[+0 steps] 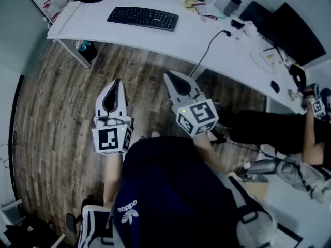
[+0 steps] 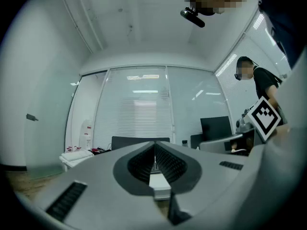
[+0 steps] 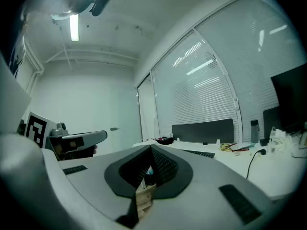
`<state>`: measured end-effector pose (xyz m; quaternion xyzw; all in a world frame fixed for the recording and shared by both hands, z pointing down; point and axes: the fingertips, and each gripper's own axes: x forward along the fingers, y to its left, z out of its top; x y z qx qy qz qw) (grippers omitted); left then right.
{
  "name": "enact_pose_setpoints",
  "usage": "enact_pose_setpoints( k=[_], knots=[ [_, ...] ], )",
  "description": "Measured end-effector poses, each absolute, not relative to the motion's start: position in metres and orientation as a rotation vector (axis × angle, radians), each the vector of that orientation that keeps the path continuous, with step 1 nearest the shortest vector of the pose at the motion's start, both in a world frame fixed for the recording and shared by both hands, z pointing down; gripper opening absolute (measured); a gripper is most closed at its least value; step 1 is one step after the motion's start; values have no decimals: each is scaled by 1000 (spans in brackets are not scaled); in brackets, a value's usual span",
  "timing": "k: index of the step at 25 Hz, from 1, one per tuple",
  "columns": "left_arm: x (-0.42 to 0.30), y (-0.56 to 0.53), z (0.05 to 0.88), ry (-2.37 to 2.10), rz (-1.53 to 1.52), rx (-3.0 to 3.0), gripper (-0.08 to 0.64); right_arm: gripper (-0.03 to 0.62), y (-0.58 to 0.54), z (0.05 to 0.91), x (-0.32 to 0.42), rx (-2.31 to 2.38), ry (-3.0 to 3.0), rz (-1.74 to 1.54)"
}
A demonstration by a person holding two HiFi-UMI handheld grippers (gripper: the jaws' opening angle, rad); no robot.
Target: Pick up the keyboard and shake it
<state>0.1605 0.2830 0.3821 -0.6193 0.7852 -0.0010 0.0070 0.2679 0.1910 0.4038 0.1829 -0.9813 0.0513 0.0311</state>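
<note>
The black keyboard (image 1: 143, 18) lies flat on the white desk (image 1: 98, 27) at the far side, toward the left. Both grippers hang over the wooden floor, short of the desk's front edge and well apart from the keyboard. My left gripper (image 1: 117, 81) is shut with nothing between its jaws, which also meet in the left gripper view (image 2: 155, 150). My right gripper (image 1: 166, 76) is shut and empty too (image 3: 149, 150). In the right gripper view the keyboard (image 3: 199, 153) shows as a dark strip on the desk, ahead and to the right.
A black cable (image 1: 209, 48) runs over the desk edge toward the floor. A dark tumbler (image 1: 232, 5), papers, monitors (image 1: 292, 30) and a mouse (image 1: 274, 86) fill the desk's right part. Another person (image 1: 310, 133) with a gripper sits at the right. A bin (image 1: 85, 49) stands under the desk.
</note>
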Motion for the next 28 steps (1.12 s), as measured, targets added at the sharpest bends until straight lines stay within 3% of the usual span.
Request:
enact_pose_setpoints(
  k=[28],
  knots=[
    [168,276,376,2407,69,-1995,5,5,179,406,278,603,-3036,146]
  ],
)
